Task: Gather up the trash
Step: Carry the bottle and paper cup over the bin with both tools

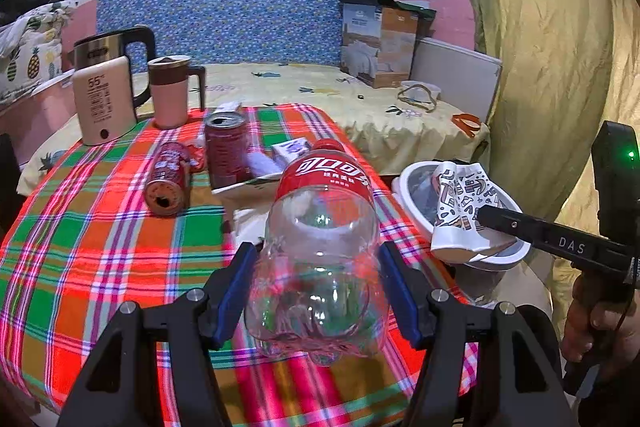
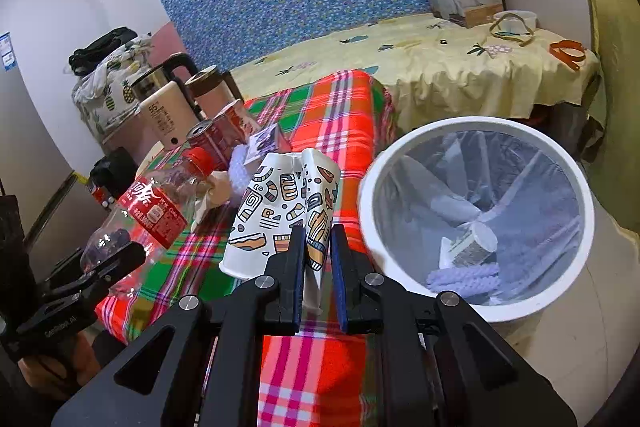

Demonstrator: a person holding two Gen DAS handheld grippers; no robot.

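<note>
My left gripper [image 1: 317, 251] is shut on a clear plastic cola bottle [image 1: 320, 227] with a red label and cap, its blue pads pressing both sides. The bottle hangs above the plaid tablecloth [image 1: 100, 247], cap pointing away. In the right wrist view the same bottle [image 2: 148, 211] shows at the left. My right gripper [image 2: 317, 233] is shut on a crushed white paper cup [image 2: 276, 211] printed with coloured doodles. The cup [image 1: 460, 199] hovers by the rim of a white round bin [image 2: 480, 123] lined with a clear bag. Some trash lies at the bin's bottom.
On the table stand an upright red can [image 1: 226, 143], a red can lying on its side [image 1: 168, 183], a kettle [image 1: 106, 99], a pink mug [image 1: 172, 91] and white paper scraps [image 1: 256, 179]. A bed with a cardboard box [image 1: 380, 39] lies behind; a curtain [image 1: 540, 47] hangs right.
</note>
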